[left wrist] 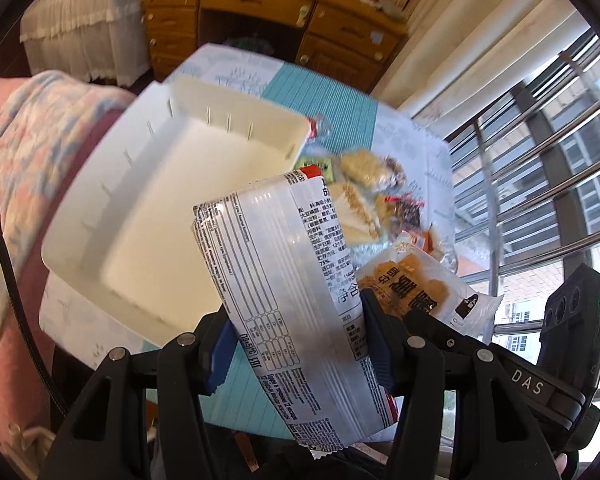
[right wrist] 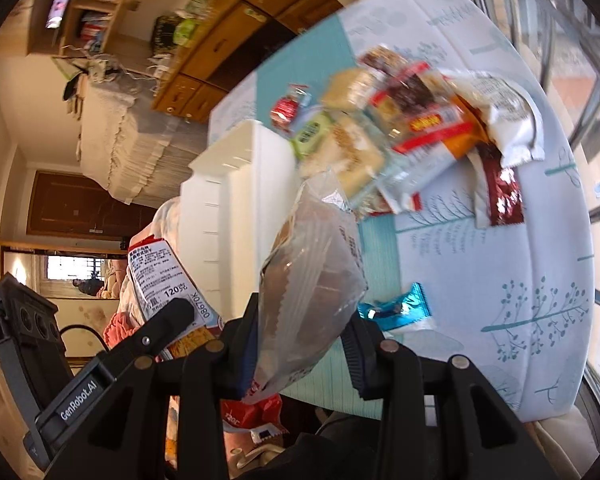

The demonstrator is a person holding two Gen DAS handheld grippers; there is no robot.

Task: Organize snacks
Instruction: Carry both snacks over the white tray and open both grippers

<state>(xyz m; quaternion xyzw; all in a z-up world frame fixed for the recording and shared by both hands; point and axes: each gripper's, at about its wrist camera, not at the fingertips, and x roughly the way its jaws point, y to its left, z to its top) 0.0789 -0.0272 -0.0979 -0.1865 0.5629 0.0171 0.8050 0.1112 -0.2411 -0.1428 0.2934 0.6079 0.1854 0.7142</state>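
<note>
**Two packets held, bin not yet filled**

The sorting is judged to be at an early stage. The white bin is seen with a bare floor in the left wrist view, and no snack can be made out inside it. A loose pile of snacks is left on the tablecloth just beside the bin, and a blue wrapper lies apart from the pile, nearer the right gripper.

The left gripper is closed on a large silver packet, which is held tilted between the fingers, close to the near corner of the bin; whether it is over the rim cannot be told. The right gripper is closed on a clear-wrapped cake, which stands up between the fingers, with the bin's side wall behind and to the left of it.

Both packets are likely meant for the bin, and most of the pile remains to be moved afterwards.
</note>
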